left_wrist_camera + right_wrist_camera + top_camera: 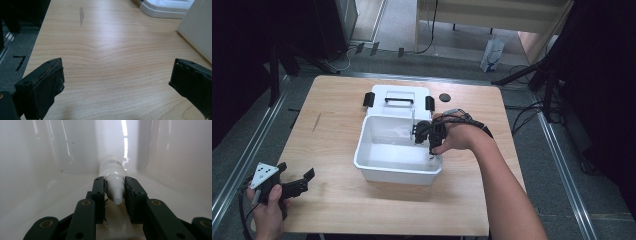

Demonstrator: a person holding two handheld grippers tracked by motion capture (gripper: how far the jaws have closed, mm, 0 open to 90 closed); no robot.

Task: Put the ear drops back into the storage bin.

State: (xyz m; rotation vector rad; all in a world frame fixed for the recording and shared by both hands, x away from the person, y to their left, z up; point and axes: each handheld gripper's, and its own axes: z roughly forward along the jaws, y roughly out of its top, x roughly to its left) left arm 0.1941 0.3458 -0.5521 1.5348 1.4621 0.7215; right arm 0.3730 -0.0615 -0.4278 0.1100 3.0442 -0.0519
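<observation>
High view for the layout: white tub (362, 156) at mid table (332, 105), lid (398, 92) lying flat just behind it, small black disc (444, 97) beside the lid. Right gripper (419, 133) dipped into the tub's right side, with the right hand (458, 138) over the rim. Left gripper (296, 170) low at the near left corner, well apart from the tub and held by the left hand (266, 210). Right gripper view for the grasp: jaws closed on the cap end of a small white bottle (113, 168), nozzle (116, 195) pointing back toward the camera, body lying along the tub floor toward the far wall (75, 145). Cannot tell whether the bottle rests on the floor or is lifted just clear of it. Left gripper view: jaws spread wide over bare table, nothing between them, tub wall (200, 30) off to the right. On handling, judged from looks alone: light, probably thin squeezable plastic, smooth and glossy, so prone to slipping or swivelling in the pads. Stiffest at the cap and neck, and so best gripped there, as now, rather than on the soft body, where a hard squeeze could dent it or force liquid out. With the grip so far toward one end, expect the body to droop when raised. Lift slowly, keep clear of the tub's wall and rim, and avoid clamping harder than needed.
</observation>
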